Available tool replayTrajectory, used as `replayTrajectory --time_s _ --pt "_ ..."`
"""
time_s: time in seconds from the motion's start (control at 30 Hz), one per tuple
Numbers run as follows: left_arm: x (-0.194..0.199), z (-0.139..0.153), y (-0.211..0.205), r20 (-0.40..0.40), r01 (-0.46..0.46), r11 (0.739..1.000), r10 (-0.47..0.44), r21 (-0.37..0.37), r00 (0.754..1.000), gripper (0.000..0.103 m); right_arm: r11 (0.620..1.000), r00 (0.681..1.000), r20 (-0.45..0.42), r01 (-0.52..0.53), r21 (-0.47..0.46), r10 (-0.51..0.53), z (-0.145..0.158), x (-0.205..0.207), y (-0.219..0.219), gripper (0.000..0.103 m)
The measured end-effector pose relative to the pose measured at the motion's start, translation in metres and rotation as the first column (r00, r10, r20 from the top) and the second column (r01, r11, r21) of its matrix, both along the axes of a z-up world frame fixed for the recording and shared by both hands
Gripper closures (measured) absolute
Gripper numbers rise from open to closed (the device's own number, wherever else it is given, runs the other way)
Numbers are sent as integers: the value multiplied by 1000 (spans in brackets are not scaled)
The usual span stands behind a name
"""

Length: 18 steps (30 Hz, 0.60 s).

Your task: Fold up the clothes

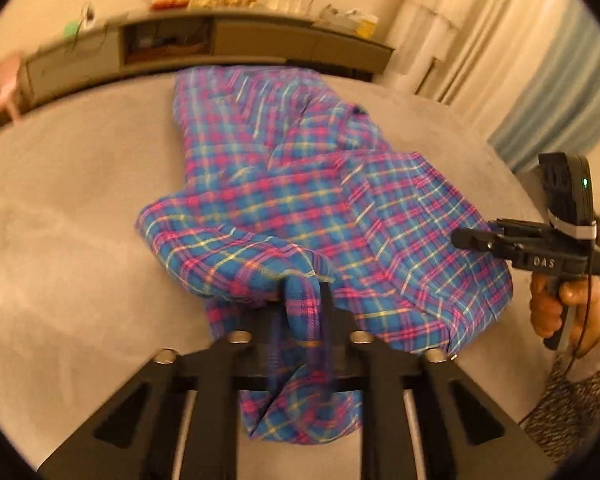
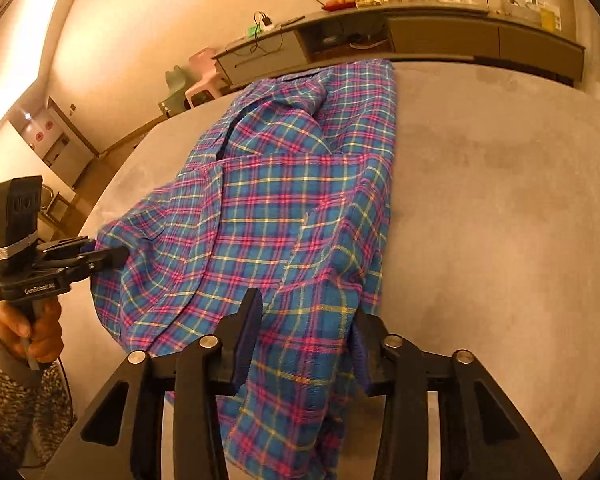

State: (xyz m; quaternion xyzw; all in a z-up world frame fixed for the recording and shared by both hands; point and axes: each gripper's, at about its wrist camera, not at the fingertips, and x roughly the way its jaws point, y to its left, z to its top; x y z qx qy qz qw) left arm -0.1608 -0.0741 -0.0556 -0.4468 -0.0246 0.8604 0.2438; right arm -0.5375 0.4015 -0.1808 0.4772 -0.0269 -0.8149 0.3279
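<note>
Plaid shirt (image 1: 300,184) in blue, pink and yellow lay rumpled and partly folded on the grey bed cover (image 1: 68,208), stretching from the near edge toward the long low cabinet (image 1: 260,40) against the wall beyond it. At the shirt's near left corner, the left gripper (image 1: 304,300) had its jaws drawn narrow on a bunched fold of the cloth, which rose from the cover and draped down between the fingers; the other camera showed the same gripper (image 2: 112,258) side-on with its tip buried in the shirt's (image 2: 280,208) edge. At the shirt's near right side, the right gripper (image 2: 308,332) stood with its jaws partly apart and a thick hang of fabric between the blue pads (image 2: 246,344); whether the pads pressed on the cloth could not be told, since it covered their inner faces. From the left camera that gripper (image 1: 466,238) appeared just beside the shirt's right edge, its tip not clearly touching. The left view was blurred, so items on the cabinet stayed indistinct. Only each hand (image 1: 560,308) and a knitted sleeve (image 1: 572,400) of the person showed.
</note>
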Motion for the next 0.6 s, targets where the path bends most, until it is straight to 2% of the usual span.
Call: replayTrajectory --time_s 0.03,0.1,0.13,0.17,0.2,0.23,0.27,0.3,0.33,0.37,0.43,0.47,0.5,0.6 --pt "6 8 -6 -29 38 994 -35 102 999 96 1000 1000 13 -12 -24 12 2 4 5 88" --pt "3 7 -26 -19 66 945 -63 319 998 97 995 998 58 -30 -94 35 2 6 6 93" --pt "-9 -11 -39 58 31 912 -60 408 997 97 992 996 79 -26 -120 36 2 7 9 94" --pt "-20 -33 -49 151 -14 888 -63 460 987 96 989 994 100 -27 -143 41 1 7 10 94" --pt "-27 -53 -58 231 -67 875 -53 480 971 95 989 993 113 -26 -147 43 0 6 12 94" --pt "-29 -67 -66 288 -114 871 -32 477 957 90 990 991 128 -19 -139 37 -3 5 13 94" --pt "-25 -70 -70 308 -133 872 -21 471 951 79 991 988 154 -8 -132 29 -11 2 10 94" --pt "-20 -67 -72 303 -138 875 -10 464 953 74 991 984 177 -4 -133 28 -16 1 9 93" --pt "-13 -59 -73 284 -134 888 4 440 959 63 991 981 190 -4 -132 29 -19 0 10 92" --pt "-5 -50 -73 264 -129 908 21 398 964 57 992 981 192 -7 -128 32 -19 0 7 89" --pt "7 -29 -72 218 -129 946 64 297 974 33 993 982 185 -16 -121 38 -15 0 7 79" --pt "11 -21 -72 193 -134 958 86 253 977 33 994 985 170 -9 -111 27 -10 0 9 61" --pt "13 -15 -71 173 -130 965 92 226 981 32 995 989 148 3 -97 12 -5 0 11 48" --pt "3 -2 -64 160 -131 974 102 185 982 30 999 996 82 36 -40 -33 6 -9 7 42"
